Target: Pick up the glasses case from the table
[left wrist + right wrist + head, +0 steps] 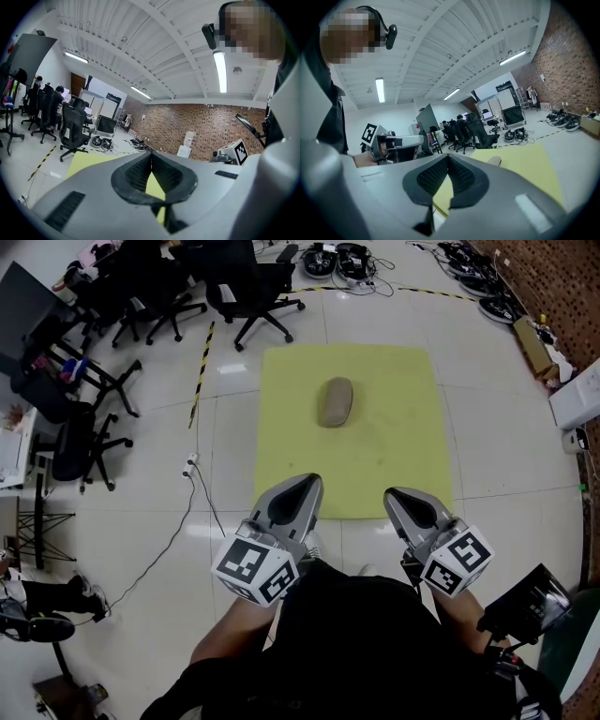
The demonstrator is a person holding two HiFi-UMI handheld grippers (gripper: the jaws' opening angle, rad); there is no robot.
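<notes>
Glasses case (335,401) on yellow mat (394,427), well beyond left tongs (307,482), right tongs (394,494), both closed, empty

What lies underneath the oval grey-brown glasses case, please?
The oval grey-brown glasses case lies on the flat yellow-green rectangular surface, with nothing else visibly beneath it. The patch directly under the case is covered, so anything there cannot be seen.

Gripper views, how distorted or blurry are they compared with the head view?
Left gripper view: fisheye, dark corners, lamp glaring. Right gripper view: same bending and dark corners. Head view: evenly lit, sharp; case casts little shadow on the mat.
</notes>
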